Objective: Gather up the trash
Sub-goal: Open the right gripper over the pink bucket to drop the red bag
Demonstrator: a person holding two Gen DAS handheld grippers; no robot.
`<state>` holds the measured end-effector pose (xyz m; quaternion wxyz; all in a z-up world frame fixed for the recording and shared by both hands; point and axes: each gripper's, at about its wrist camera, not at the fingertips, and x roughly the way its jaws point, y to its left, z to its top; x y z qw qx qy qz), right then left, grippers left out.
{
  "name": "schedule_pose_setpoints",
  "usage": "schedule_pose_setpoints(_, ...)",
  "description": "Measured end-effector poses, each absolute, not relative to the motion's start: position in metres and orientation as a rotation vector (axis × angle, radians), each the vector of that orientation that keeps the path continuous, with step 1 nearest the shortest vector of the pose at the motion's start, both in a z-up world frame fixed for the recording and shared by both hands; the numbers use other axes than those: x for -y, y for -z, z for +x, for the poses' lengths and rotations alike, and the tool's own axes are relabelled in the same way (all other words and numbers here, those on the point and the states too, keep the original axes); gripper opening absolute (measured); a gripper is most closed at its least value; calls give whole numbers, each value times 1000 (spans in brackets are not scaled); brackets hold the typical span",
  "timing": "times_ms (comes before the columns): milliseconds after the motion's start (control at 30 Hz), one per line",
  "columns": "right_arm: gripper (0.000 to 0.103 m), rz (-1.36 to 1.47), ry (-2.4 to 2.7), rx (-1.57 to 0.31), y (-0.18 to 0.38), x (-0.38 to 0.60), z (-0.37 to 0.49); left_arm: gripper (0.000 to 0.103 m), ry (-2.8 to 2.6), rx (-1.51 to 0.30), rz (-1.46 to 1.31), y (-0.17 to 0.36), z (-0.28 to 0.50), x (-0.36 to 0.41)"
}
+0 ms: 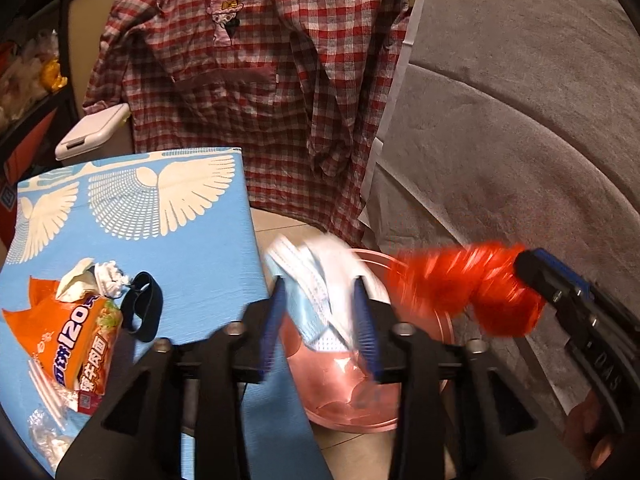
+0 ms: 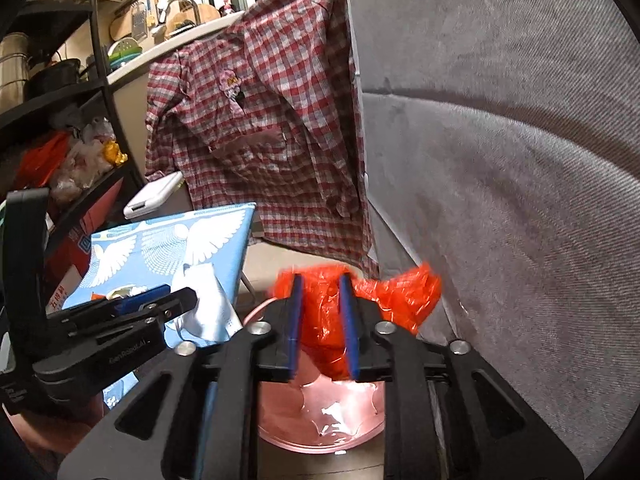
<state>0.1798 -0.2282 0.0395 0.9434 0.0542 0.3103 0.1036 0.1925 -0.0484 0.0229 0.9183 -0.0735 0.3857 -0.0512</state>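
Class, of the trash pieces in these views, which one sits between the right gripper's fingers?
The crumpled red plastic, over the pink bin. The face mask is at the left gripper; the orange packet lies on the blue table.

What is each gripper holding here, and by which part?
Left fingers straddle a face mask mid-body; right fingers, a red plastic bag near one end. Whether either is clamped cannot be told.
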Motion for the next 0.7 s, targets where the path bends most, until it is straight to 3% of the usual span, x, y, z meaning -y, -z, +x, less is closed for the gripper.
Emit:
schedule_pose_setpoints(33, 41, 112, -207, -633, -39, 228, 180, 39, 107, -795, -158, -23, 193, 48)
schedule_pose_setpoints(133, 43, 116, -200, -628, -41, 230, 179, 39, 113, -790, -164, -25, 192, 46)
schedule_pose_setpoints(500, 44, 100, -248, -580, -49, 216, 165, 38, 90, -722, -163, -55, 165, 9)
schedule_pose_setpoints(700, 44, 83, -306, -556, -54, 196, 152, 26, 28, -689, -185, -71, 144, -47)
